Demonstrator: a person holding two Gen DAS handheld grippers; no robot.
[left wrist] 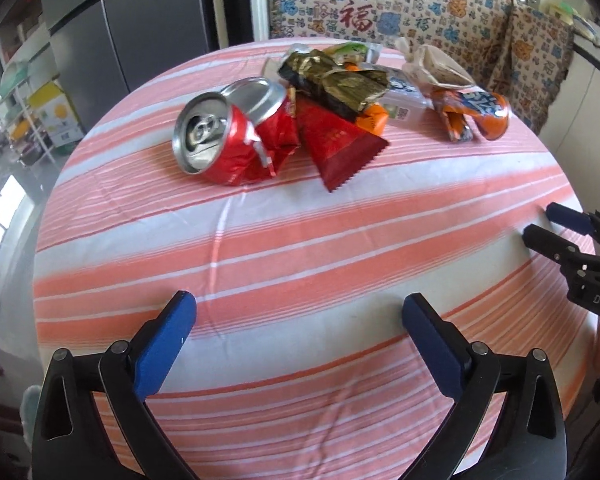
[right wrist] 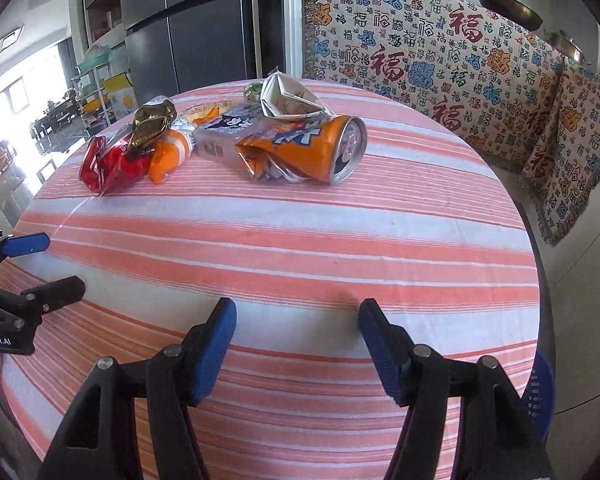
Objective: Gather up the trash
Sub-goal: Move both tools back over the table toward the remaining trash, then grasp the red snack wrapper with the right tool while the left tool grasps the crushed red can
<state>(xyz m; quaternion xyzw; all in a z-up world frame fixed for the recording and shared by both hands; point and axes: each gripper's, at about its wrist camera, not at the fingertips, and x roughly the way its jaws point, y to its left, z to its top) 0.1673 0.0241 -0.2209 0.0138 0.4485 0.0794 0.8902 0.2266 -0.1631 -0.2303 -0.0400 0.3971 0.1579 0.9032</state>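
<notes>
Left gripper (left wrist: 299, 312): jaws spread wide, nothing btwn, hovering over striped tablecloth (left wrist: 300, 248). Ahead of it, crushed red can (left wrist: 228, 136) w/ red wrapper (left wrist: 336, 148) just beside (pile touching, so go in low, straddle can only). Further right, crushed orange can (right wrist: 304, 148) near far edge. Right gripper (right wrist: 298, 316): apart too, empty; approach along can's length.

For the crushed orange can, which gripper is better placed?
Probably the right gripper: open and empty, with the crushed orange can straight ahead; from the left gripper it lies far right, behind the wrappers.
</notes>
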